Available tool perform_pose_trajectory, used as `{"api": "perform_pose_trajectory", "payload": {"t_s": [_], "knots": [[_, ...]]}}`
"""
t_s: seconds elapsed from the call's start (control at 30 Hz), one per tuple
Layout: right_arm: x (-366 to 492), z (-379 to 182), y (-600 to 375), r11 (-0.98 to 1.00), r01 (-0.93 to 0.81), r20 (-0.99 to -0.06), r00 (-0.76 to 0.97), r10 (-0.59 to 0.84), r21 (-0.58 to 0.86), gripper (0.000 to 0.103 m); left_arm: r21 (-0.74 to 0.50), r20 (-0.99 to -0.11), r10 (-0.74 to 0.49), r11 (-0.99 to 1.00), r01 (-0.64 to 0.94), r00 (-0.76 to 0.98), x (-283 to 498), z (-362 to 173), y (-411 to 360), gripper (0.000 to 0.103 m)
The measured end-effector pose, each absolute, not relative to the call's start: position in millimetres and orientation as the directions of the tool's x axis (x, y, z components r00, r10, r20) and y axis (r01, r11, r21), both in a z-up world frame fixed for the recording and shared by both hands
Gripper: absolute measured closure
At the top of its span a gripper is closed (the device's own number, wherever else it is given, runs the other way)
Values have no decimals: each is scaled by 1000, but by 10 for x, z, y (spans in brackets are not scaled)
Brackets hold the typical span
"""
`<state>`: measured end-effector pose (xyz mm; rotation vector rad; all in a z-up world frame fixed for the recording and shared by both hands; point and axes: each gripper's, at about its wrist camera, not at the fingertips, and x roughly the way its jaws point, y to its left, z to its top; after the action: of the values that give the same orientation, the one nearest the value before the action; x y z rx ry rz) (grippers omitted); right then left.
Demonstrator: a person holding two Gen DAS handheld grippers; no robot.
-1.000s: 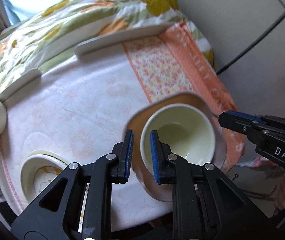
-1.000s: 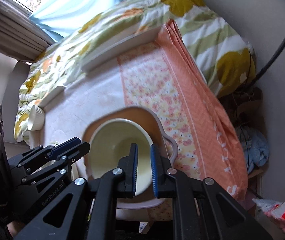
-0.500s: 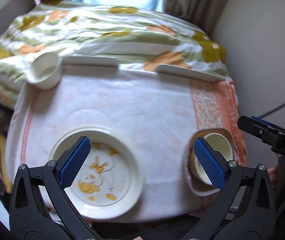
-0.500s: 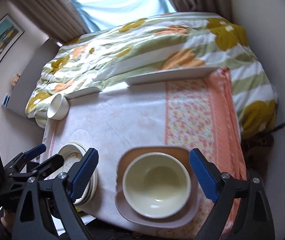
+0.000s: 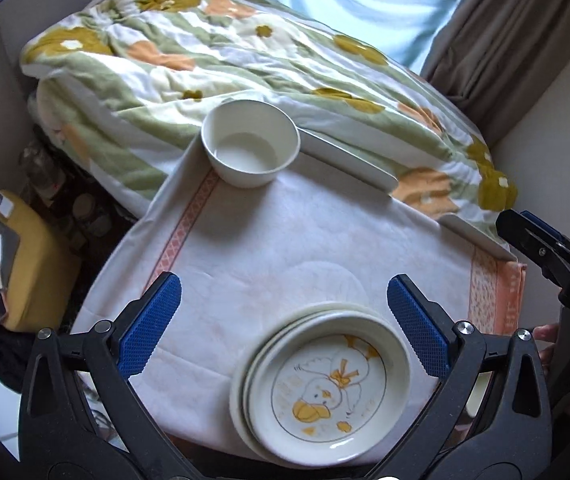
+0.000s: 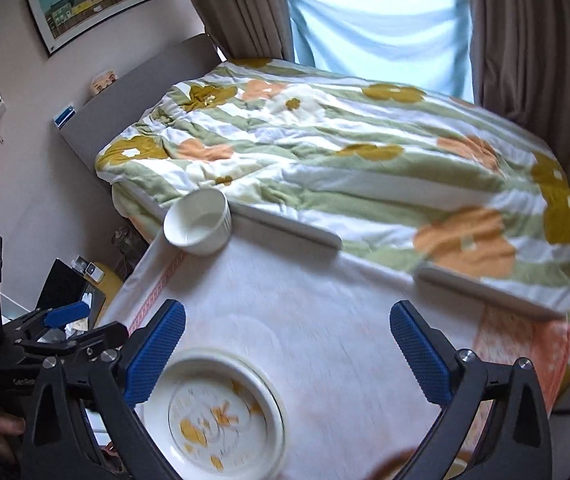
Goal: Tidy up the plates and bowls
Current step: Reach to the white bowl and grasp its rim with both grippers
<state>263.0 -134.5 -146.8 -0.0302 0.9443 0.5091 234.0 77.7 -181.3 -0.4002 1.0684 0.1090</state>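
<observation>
Both pairs of tongs swing from the right-hand bowl to the bench's (image 5: 269, 248) left half, jaws just sprung wide, gripping nothing. The plate stack (image 5: 325, 384) lies directly under the left tongs (image 5: 285, 324); the right tongs (image 6: 289, 352) hover beside; the white bowl (image 5: 250, 147) waits far-left.

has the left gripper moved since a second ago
Yes. The left gripper swung away from the bowl on the brown plate toward the duck plate stack, nearer the white bowl. Its jaws have just been opening, nothing between them.
</observation>
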Motion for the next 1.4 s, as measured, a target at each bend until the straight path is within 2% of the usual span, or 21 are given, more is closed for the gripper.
{"api": "perform_pose_trajectory", "payload": {"t_s": [0.27, 0.37, 0.43, 0.5, 0.6, 0.67, 0.77, 0.8, 0.83, 0.93, 1.07, 1.13, 1.2, 1.33, 1.4], "knots": [[3240, -1541, -586, 874, -480, -757, 545, 360, 70, 1, -399, -835, -176, 846, -354, 521, 2730, -2140, 1423, 1], [3443, -1699, -353, 864, -501, -811, 487, 326, 46, 1, -435, -825, -198, 821, -370, 529, 2868, -2299, 1515, 1], [3633, -1879, -265, 860, -496, -873, 363, 327, 116, 1, -462, -817, -221, 805, -374, 533, 2952, -2418, 1541, 1], [3770, -2023, -210, 881, -455, -889, 341, 305, 127, 1, -476, -814, -234, 793, -380, 531, 3048, -2542, 1563, 1], [3878, -2222, -46, 871, -470, -908, 287, 305, 144, 1, -503, -808, -261, 772, -389, 528, 3164, -2702, 1627, 14], [3905, -2362, 75, 863, -481, -920, 248, 302, 153, 1, -520, -805, -284, 759, -392, 520, 3232, -2802, 1668, 27], [3941, -2515, 185, 861, -467, -924, 202, 324, 199, 3, -524, -812, -298, 751, -402, 503, 3361, -2959, 1726, 39], [3968, -2561, 212, 861, -461, -925, 186, 332, 216, 9, -526, -812, -301, 749, -403, 500, 3397, -2997, 1754, 40], [3993, -2593, 223, 859, -458, -924, 175, 339, 228, 20, -530, -811, -306, 747, -402, 499, 3430, -3023, 1769, 44], [4068, -2717, 321, 853, -449, -924, 136, 358, 264, 44, -515, -816, -299, 766, -386, 495, 3542, -3061, 1799, 57], [4105, -2823, 422, 848, -450, -923, 115, 367, 281, 57, -504, -820, -291, 775, -380, 493, 3636, -3089, 1849, 66], [4117, -2851, 487, 841, -457, -921, 104, 375, 291, 71, -497, -826, -289, 778, -384, 484, 3652, -3097, 1868, 69], [4112, -2859, 519, 840, -462, -922, 106, 372, 285, 72, -498, -824, -290, 780, -379, 487, 3630, -3096, 1865, 70], [4131, -2869, 545, 837, -463, -919, 109, 379, 291, 82, -472, -835, -268, 797, -376, 480, 3662, -3129, 1887, 79], [4138, -2870, 542, 840, -465, -919, 125, 374, 279, 84, -475, -831, -272, 801, -364, 486, 3658, -3127, 1896, 79]]}}
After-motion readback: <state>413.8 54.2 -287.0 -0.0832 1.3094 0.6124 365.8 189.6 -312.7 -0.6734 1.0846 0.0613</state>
